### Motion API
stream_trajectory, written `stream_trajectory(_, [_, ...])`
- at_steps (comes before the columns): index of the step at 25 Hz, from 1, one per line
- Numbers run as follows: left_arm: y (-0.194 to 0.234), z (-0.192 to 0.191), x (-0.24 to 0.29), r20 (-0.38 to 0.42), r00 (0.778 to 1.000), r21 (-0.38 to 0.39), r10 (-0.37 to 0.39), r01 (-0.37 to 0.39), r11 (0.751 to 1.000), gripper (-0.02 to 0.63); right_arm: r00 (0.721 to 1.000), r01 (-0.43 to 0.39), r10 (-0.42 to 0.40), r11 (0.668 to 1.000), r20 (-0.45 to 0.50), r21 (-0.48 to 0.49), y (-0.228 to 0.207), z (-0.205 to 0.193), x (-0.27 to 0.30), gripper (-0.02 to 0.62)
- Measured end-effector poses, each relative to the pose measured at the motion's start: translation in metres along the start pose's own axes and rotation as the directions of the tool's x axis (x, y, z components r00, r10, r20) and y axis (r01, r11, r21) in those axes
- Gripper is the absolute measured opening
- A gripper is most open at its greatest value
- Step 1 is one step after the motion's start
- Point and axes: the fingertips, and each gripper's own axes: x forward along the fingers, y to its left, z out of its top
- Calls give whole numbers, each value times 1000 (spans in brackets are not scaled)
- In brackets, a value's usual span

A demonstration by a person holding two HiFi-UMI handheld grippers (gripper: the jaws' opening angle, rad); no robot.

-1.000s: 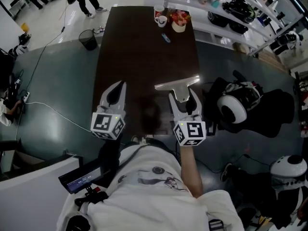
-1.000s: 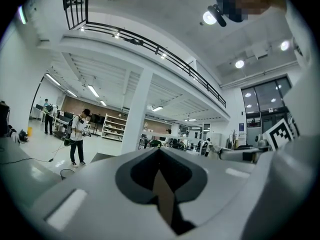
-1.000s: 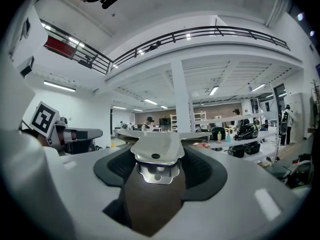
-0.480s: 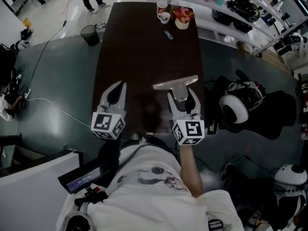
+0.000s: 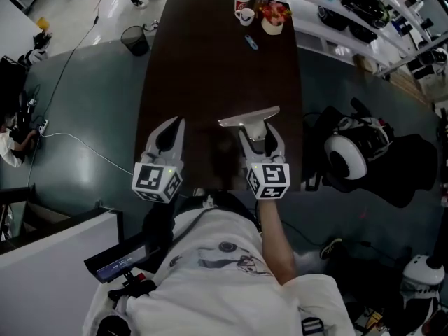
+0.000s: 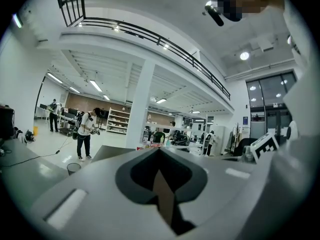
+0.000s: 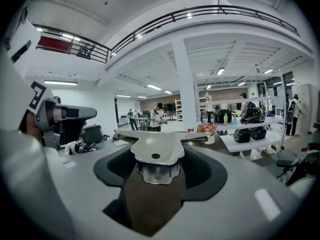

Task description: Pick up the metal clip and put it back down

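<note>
Lowered since a second ago, the metal clip (image 5: 250, 120) is clamped in the right gripper's (image 5: 262, 140) jaws. The left gripper's (image 5: 169, 136) jaws are together, at 9 o'clock. If released early, the clip could be dropped onto the counter (image 5: 210, 61).

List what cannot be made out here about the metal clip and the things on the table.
1. Whether the metal clip clears the table: the head view looks steeply down, and the right gripper view hides its underside.
2. The clip's rear end: in the head view, covered by the right gripper.
3. The mugs at the table's far end: in the head view, too small for detail.
</note>
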Motion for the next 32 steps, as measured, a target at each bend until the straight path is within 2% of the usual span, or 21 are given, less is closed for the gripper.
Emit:
stream_trajectory(10, [4, -19, -11, -58, 997, -19, 47, -49, 999, -2, 989, -30, 35, 999, -146, 34, -16, -59, 50, 290])
stream_trajectory(18, [14, -33, -20, -108, 991, -30, 77, -80, 996, -2, 958, -65, 68, 998, -280, 21, -20, -112, 91, 288])
stream_trajectory(22, [21, -42, -26, -147, 985, -39, 94, -101, 994, -2, 932, -98, 89, 995, -350, -7, -19, -138, 109, 288])
stream_trajectory(32, [31, -57, -36, -206, 972, -59, 114, -128, 990, -2, 849, -167, 115, 985, -515, -55, -15, -211, 137, 288])
